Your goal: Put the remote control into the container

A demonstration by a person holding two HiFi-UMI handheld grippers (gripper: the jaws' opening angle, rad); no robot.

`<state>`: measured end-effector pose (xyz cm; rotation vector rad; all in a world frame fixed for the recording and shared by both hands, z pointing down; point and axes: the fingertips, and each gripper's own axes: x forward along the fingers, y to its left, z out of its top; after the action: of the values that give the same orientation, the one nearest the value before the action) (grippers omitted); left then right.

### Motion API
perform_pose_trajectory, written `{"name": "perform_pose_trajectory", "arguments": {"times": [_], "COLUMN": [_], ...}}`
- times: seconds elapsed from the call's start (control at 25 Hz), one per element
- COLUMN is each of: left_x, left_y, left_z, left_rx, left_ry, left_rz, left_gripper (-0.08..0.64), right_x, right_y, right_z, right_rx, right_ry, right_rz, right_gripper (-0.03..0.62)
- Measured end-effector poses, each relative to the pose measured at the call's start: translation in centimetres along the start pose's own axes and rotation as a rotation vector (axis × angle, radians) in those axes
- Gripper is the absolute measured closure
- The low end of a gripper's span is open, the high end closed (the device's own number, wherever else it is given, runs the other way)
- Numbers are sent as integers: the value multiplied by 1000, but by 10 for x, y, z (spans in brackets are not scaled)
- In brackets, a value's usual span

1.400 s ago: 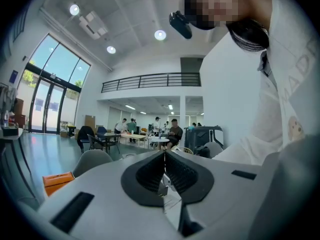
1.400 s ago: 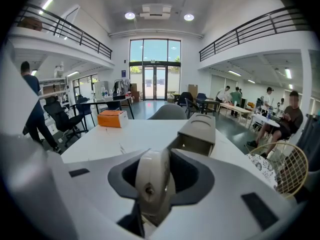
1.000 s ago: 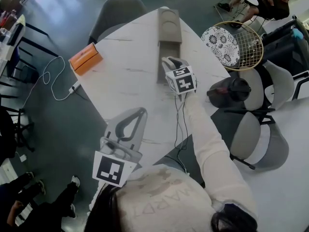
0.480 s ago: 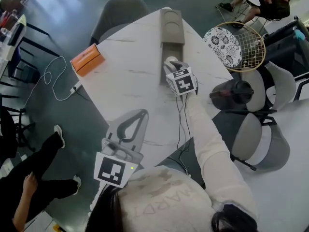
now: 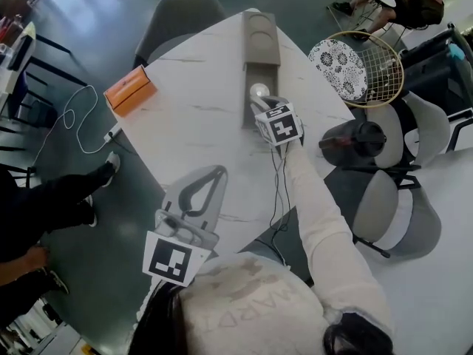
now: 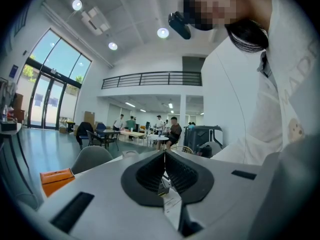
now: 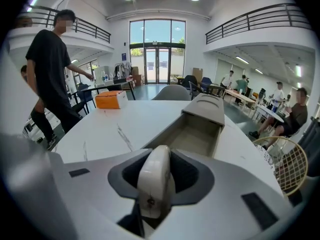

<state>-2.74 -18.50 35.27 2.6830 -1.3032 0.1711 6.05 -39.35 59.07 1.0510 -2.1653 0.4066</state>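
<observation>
White table [image 5: 192, 117]: the remote control [image 7: 155, 176] is clamped on edge by the right gripper [image 5: 264, 102], its long axis aimed at the container [image 7: 200, 129], which has been brought slightly nearer; the left gripper [image 6: 164, 158] is held closed, empty.

Remote control [image 7: 156, 181], clamped in right gripper [image 5: 262, 100], is nudged slightly farther over open end of container [image 5: 261, 35]; its pale rounded tip is shown more fully. Bystander's leg [image 5: 66, 191] is swung up-frame, shoe [image 5: 111, 161] brought nearer table [image 5: 192, 124].

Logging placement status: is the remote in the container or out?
Out. The right tongs grip the remote, held at the container's open near end, not lying inside.
</observation>
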Motion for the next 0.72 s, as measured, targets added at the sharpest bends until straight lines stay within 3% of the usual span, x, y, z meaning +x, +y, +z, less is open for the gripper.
{"name": "perform_pose_trajectory", "arguments": {"times": [0.28, 0.72], "left_x": [2, -1], "left_y": [-2, -2], "left_z": [1, 3], "left_rx": [-2, 3], "left_ry": [-4, -12], "left_rz": [-9, -10], "left_gripper": [546, 546], "right_x": [-2, -6], "right_y": [0, 2], "right_z": [-5, -10], "right_rx": [5, 95], "right_ry": [53, 164], "right_rz": [16, 65], "right_gripper": [483, 482]}}
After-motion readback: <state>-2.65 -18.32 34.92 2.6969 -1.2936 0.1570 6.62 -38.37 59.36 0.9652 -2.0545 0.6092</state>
